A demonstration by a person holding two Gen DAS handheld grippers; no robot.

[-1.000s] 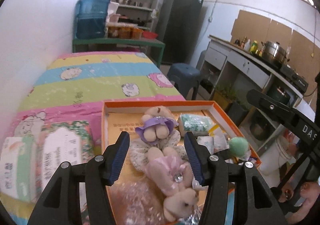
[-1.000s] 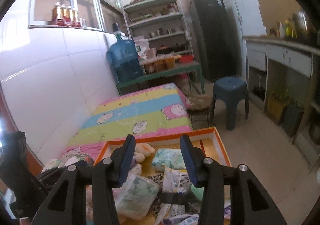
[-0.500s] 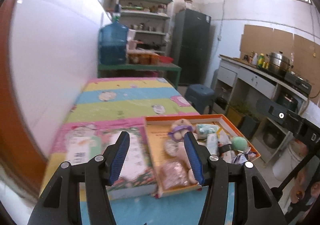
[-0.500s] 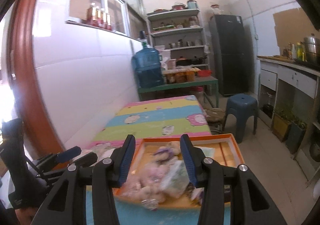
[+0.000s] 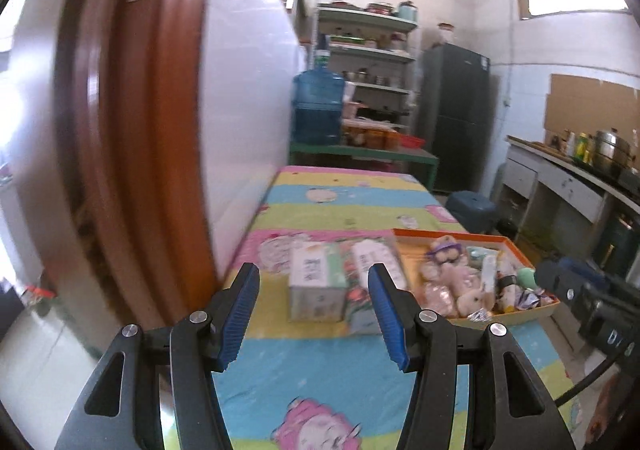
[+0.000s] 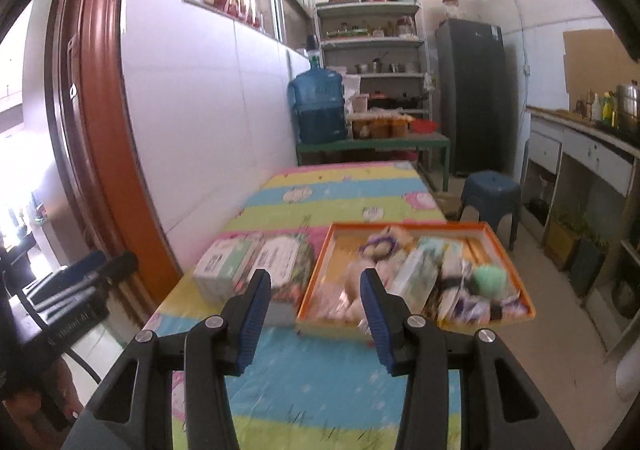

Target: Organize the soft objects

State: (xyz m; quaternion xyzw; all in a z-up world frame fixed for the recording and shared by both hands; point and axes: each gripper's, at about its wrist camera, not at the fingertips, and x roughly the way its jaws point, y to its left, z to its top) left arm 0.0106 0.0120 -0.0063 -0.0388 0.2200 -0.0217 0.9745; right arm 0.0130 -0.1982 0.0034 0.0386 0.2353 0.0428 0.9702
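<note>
1. Blue-padded jaws of the left gripper [image 5: 313, 312] and right gripper [image 6: 314, 316] stand apart, holding nothing.
2. Both hang over the striped tablecloth [image 6: 320, 378], well short of the orange tray [image 6: 316, 282].
3. Plush bears [image 5: 448, 270], a green ball [image 6: 490, 280] and packets fill that tray; tissue packs [image 5: 320, 282] lie beside it.
4. Judged: nothing is in hand, so the next move needs an approach.
5. Blur hides the packet labels.
</note>
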